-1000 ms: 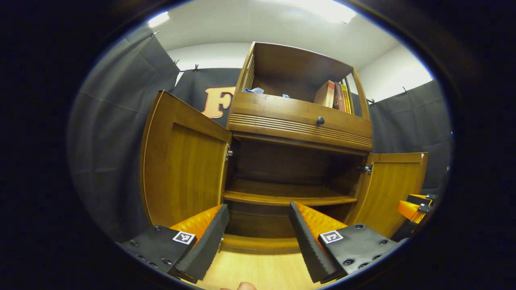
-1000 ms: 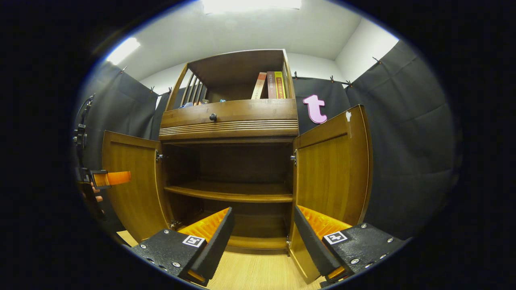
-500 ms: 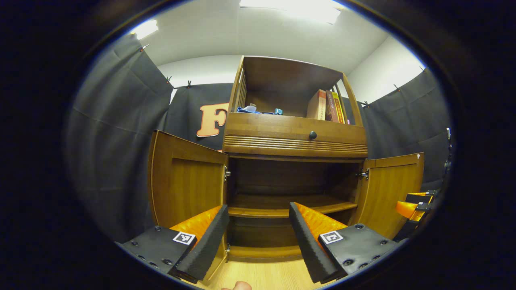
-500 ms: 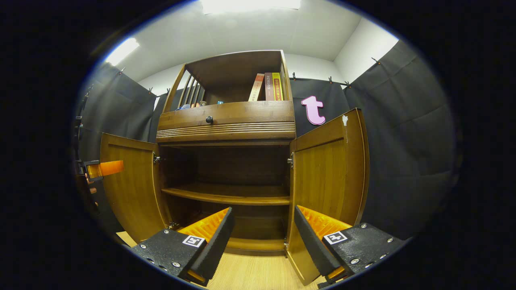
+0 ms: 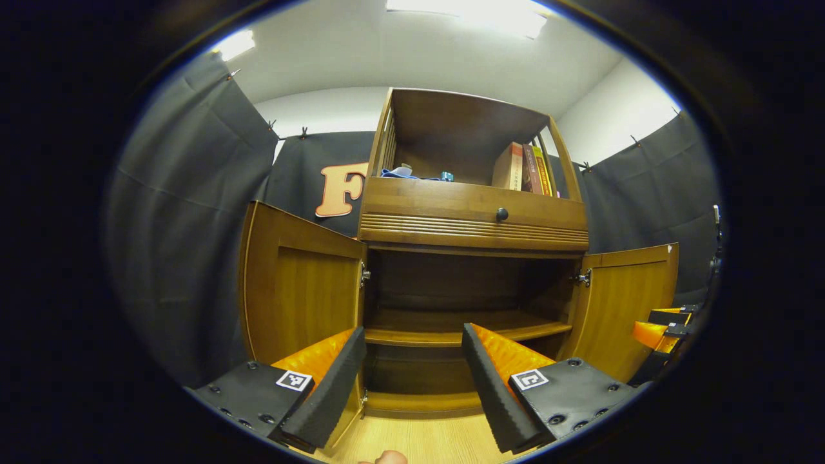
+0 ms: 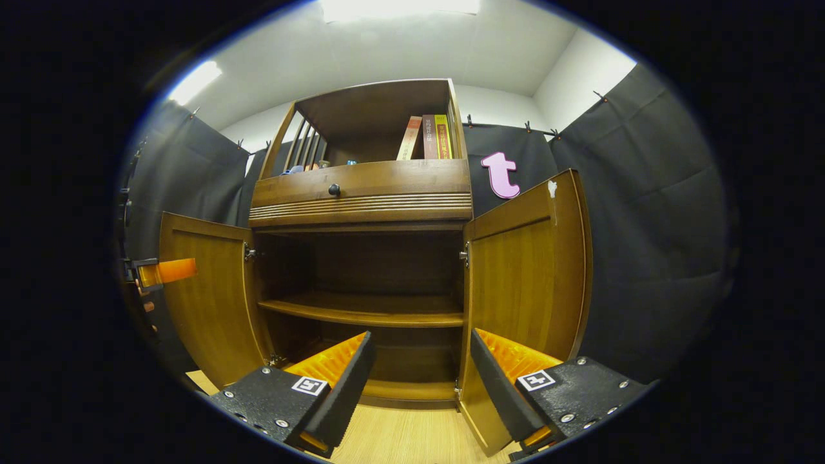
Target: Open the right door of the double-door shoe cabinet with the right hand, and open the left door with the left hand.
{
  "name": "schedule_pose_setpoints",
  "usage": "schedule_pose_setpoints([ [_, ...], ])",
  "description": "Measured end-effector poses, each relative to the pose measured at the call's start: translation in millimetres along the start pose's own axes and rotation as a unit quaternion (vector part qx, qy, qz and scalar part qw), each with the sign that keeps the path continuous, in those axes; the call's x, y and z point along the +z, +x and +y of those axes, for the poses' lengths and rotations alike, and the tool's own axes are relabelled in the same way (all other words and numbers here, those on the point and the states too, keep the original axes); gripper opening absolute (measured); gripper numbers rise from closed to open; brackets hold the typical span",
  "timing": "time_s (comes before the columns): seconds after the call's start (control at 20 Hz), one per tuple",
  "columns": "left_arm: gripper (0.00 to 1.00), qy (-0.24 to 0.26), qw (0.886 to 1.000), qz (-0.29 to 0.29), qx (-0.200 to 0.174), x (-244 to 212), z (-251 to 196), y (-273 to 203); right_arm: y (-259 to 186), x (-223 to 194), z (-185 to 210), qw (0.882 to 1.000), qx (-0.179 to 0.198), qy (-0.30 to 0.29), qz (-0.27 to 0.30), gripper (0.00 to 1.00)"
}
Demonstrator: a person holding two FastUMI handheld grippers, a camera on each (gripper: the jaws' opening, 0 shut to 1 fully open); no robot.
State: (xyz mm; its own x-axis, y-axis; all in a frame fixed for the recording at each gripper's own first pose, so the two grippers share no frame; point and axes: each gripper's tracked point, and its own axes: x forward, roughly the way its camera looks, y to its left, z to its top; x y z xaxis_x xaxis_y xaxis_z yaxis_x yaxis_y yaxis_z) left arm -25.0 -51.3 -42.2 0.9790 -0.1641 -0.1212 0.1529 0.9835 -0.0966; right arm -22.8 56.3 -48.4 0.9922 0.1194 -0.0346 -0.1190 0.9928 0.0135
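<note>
**Both doors of the shoe cabinet stand open, both claws free**

The brown wooden double-door shoe cabinet [image 5: 474, 225] stands on a pale wood-grain floor [image 6: 412, 438] with both lower doors swung wide.

Going left to right in the left gripper view: the left wooden cabinet door [image 5: 296, 290] stands open, hinged at the cabinet's left edge. The left claw [image 5: 412, 380] sits low in front of the cabinet's bottom edge, its fingers spread and holding nothing; the lower corner of that door lies just behind its left finger, and whether they touch cannot be told. Beyond the claw are the dark, bare inner shelf [image 5: 464, 332], a drawer with a round dark knob [image 5: 502, 213] above it, and upright books [image 5: 525, 169] on the top shelf. The right wooden cabinet door [image 5: 628, 303] stands open at the cabinet's right edge.

In the right gripper view, the right claw [image 6: 422, 386] is likewise spread and empty, near the cabinet's bottom edge. The open right door's lower edge lies just behind its right finger.

The task looks essentially done. The risk, as a judgement, is a stray claw movement: either door's lower corner sits close to a finger, so a sideways swing could knock the door partly shut or scrape the wood.
</note>
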Motion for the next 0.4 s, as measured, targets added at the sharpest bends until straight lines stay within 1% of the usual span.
schedule_pose_setpoints([
  [0.1,0.98,0.002,1.0,-0.001,0.001,0.6,1.7,-1.6,1.6,-2.8,0.4,1.0,0.0,-0.002,0.003,0.92],
  [0.15,0.96,0.002,1.0,-0.001,0.002,0.7,2.7,-1.5,2.7,-4.3,1.0,1.0,0.0,-0.002,0.005,0.92],
  [0.2,0.96,0.001,1.0,0.0,0.001,-1.3,2.6,-1.5,3.6,-5.7,1.4,1.0,-0.001,-0.003,0.006,1.0],
  [0.25,0.95,0.001,1.0,0.0,0.002,-1.6,3.5,-1.5,4.0,-6.9,1.8,1.0,-0.001,-0.003,0.008,1.0],
  [0.4,0.95,0.002,1.0,0.003,0.006,-4.2,7.0,-0.7,5.3,-8.6,2.7,1.0,-0.002,-0.005,0.008,1.0],
])
